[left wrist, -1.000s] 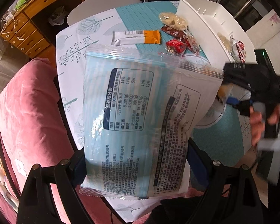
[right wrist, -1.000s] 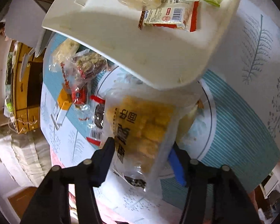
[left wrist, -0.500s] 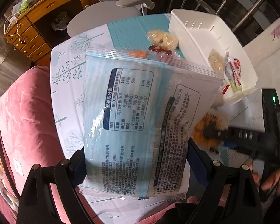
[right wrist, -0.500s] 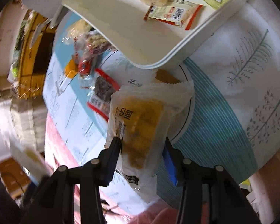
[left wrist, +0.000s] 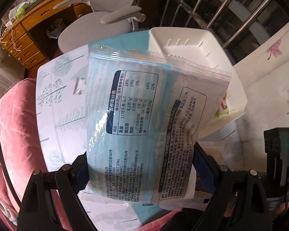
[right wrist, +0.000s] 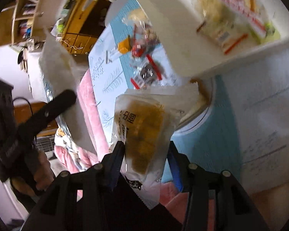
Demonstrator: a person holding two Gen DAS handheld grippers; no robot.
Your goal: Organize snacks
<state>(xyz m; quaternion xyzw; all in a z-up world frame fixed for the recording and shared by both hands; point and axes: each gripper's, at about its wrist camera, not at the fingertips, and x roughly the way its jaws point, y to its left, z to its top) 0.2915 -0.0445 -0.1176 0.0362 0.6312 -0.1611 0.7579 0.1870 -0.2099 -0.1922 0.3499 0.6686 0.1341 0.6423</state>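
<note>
Two snack packs are off the table at once: my left gripper (left wrist: 139, 168) pinches the pale blue packet (left wrist: 144, 115) by its side edges above the white tray (left wrist: 185, 47), I think for dropping it in. My right gripper (right wrist: 145, 158), jaws just closing, squeezes the blurred yellow snack bag (right wrist: 144, 127) near the tray's rim (right wrist: 183, 38).

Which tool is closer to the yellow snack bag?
Right. The right tool is clamped on the yellow snack bag, which sits between its fingers. The left tool is off to the side, holding the big blue packet instead.
</note>
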